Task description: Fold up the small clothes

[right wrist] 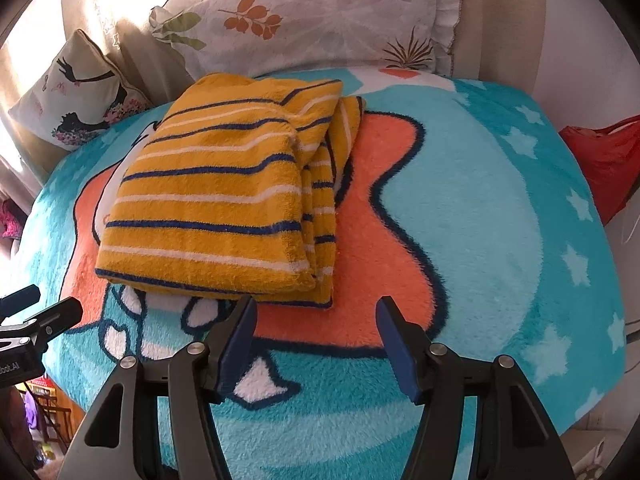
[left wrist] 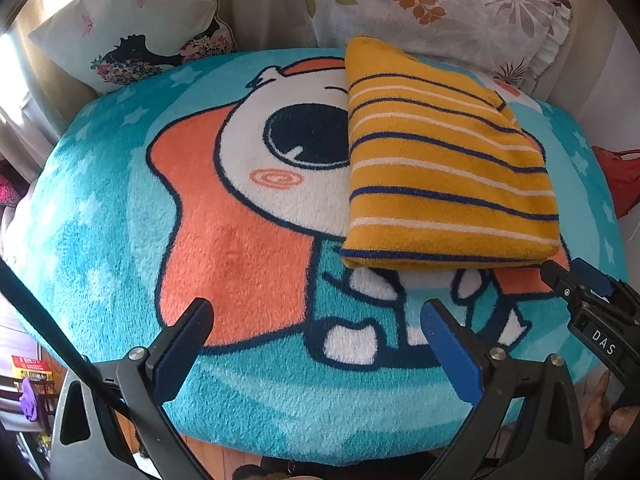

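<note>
A yellow fleece garment (left wrist: 444, 168) with blue and white stripes lies folded into a thick rectangle on a fluffy cartoon blanket (left wrist: 120, 208). It also shows in the right wrist view (right wrist: 224, 200), with its layered edges on the right side. My left gripper (left wrist: 316, 320) is open and empty, near the blanket's front edge, left of and below the garment. My right gripper (right wrist: 314, 312) is open and empty, just in front of the garment's near edge. The right gripper also shows at the right of the left wrist view (left wrist: 572, 276). The left gripper shows at the left edge of the right wrist view (right wrist: 40, 304).
A floral pillow (left wrist: 440, 4) and a cushion with black silhouette figures (left wrist: 132, 28) lean behind the blanket. A red cloth (right wrist: 600, 160) lies off the blanket's right side. The blanket's front edge drops to a wooden floor (left wrist: 224, 456).
</note>
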Demonstrator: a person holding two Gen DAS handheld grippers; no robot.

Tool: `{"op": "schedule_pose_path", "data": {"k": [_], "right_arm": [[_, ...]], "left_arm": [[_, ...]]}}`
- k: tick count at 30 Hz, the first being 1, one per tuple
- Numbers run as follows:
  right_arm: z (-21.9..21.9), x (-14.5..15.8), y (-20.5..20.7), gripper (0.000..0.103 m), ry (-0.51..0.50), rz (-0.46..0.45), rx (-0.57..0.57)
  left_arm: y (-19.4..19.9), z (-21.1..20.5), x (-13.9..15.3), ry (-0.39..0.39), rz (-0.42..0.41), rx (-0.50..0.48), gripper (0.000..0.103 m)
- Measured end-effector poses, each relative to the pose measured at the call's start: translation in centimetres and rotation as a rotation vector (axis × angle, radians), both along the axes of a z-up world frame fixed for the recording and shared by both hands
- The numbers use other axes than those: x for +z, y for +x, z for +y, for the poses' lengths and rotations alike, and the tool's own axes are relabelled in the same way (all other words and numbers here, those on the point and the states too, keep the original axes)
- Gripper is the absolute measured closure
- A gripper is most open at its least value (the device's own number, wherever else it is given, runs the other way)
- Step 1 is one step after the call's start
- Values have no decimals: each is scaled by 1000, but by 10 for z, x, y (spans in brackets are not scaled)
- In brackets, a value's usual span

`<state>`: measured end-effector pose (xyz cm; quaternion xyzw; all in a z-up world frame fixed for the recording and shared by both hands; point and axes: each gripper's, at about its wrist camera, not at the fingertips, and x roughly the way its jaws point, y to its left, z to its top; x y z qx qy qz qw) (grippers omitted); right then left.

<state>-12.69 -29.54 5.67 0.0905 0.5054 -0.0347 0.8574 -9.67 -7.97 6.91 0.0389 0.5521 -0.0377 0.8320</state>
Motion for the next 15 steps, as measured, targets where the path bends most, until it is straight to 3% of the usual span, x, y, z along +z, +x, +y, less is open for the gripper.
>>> {"op": "schedule_pose_path", "data": {"k": [15], "right_arm": [[3,-5,0,34,-14,18,49]], "left_arm": [[-5,-8,-4,-19,22,21,0]]}}
